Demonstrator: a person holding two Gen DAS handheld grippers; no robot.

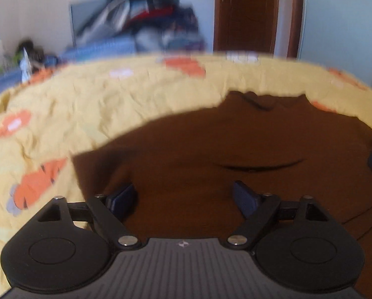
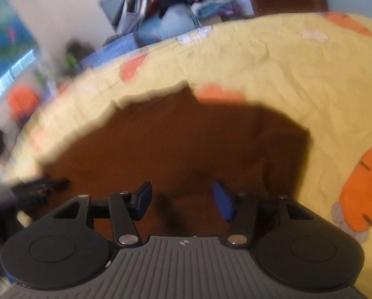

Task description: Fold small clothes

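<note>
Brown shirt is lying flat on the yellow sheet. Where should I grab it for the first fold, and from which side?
Probably the brown shirt is best pinched at its side edges, where cloth meets the yellow carrot-print sheet. It lies flat, collar at the far end, so only an edge offers a lip. Bring the left gripper to the left edge and the right gripper to the right edge, jaws open.

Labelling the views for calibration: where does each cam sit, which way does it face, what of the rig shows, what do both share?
Left wrist: on the left gripper, angled down over the brown garment on the yellow sheet; own open fingers show, right gripper's tip at right edge.
Right wrist: on the right gripper, angled down at the garment; own open fingers, left gripper blurred at left.
Shared: garment, sheet, clothes pile, door.
</note>
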